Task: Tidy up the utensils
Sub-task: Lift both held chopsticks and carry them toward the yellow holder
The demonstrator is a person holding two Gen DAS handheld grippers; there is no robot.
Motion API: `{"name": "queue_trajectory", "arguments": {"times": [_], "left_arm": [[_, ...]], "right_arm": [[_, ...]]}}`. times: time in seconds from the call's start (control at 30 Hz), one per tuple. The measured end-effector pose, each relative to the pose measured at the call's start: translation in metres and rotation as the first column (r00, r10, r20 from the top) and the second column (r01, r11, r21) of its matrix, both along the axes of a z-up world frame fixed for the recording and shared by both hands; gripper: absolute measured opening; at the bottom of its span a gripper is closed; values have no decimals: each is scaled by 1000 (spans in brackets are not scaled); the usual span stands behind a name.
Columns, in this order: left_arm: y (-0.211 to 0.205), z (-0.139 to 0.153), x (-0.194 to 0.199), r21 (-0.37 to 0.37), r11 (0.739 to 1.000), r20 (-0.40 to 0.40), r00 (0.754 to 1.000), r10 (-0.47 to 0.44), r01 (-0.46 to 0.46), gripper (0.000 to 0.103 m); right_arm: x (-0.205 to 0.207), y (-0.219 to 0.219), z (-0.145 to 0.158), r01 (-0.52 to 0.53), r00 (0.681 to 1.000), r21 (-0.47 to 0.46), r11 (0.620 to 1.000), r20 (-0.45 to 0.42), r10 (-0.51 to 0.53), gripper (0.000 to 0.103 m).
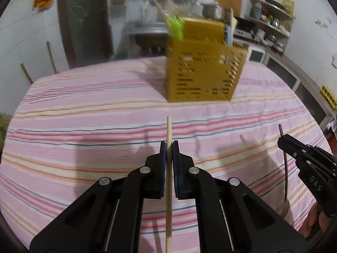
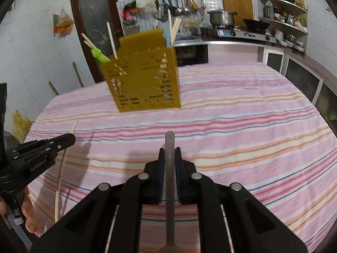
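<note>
A mustard-yellow perforated utensil holder [image 1: 202, 71] [image 2: 143, 80] stands on the striped tablecloth, with chopsticks and a green-handled utensil [image 2: 98, 54] sticking out of it. My left gripper [image 1: 169, 145] is shut on a pale wooden chopstick [image 1: 169, 189], held above the cloth in front of the holder. In the right wrist view the same chopstick [image 2: 61, 170] hangs from the left gripper [image 2: 71, 138]. My right gripper [image 2: 169, 150] is shut on a grey metal utensil handle [image 2: 169, 168]. It shows at the left wrist view's right edge, where the right gripper [image 1: 282, 140] carries what looks like a spoon [image 1: 286, 181].
The table [image 2: 252, 126] is covered by a pink striped cloth. Behind it are a counter with a stove and pot [image 2: 222, 18], a rack of hanging utensils [image 2: 168, 2] and wall shelves [image 2: 282, 14]. A door [image 2: 94, 21] stands at the back left.
</note>
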State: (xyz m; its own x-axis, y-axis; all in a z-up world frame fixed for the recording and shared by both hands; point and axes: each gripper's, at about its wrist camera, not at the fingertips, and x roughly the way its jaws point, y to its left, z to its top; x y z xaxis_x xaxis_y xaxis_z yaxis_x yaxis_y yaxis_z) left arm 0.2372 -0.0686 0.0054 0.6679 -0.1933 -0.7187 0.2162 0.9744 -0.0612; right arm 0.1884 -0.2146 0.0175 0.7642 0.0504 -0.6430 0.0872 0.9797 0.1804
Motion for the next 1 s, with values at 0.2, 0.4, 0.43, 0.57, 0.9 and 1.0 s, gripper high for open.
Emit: {"name": "queue_trajectory", "arguments": {"times": [0.2, 0.4, 0.43, 0.57, 0.9, 1.0], "left_arm": [[25, 17, -23, -15, 999, 93, 994, 50, -48, 5], [44, 37, -46, -54, 996, 197, 977, 80, -71, 5], [46, 40, -48, -56, 996, 207, 975, 84, -74, 5], [47, 49, -58, -54, 995, 253, 963, 92, -81, 5], [45, 68, -65, -58, 995, 315, 944, 94, -79, 5], [42, 74, -67, -50, 996, 340, 937, 84, -71, 5]], "right_arm": [[-9, 10, 14, -9, 998, -14, 1000, 69, 10, 10], [-16, 15, 27, -5, 992, -21, 1000, 126, 7, 10], [-17, 15, 28, -5, 991, -22, 1000, 134, 8, 10], [-20, 19, 34, -12, 986, -21, 1000, 164, 15, 10], [-20, 17, 48, -19, 976, -16, 1000, 217, 22, 10], [-18, 12, 49, -17, 973, 1, 1000, 228, 16, 10]]}}
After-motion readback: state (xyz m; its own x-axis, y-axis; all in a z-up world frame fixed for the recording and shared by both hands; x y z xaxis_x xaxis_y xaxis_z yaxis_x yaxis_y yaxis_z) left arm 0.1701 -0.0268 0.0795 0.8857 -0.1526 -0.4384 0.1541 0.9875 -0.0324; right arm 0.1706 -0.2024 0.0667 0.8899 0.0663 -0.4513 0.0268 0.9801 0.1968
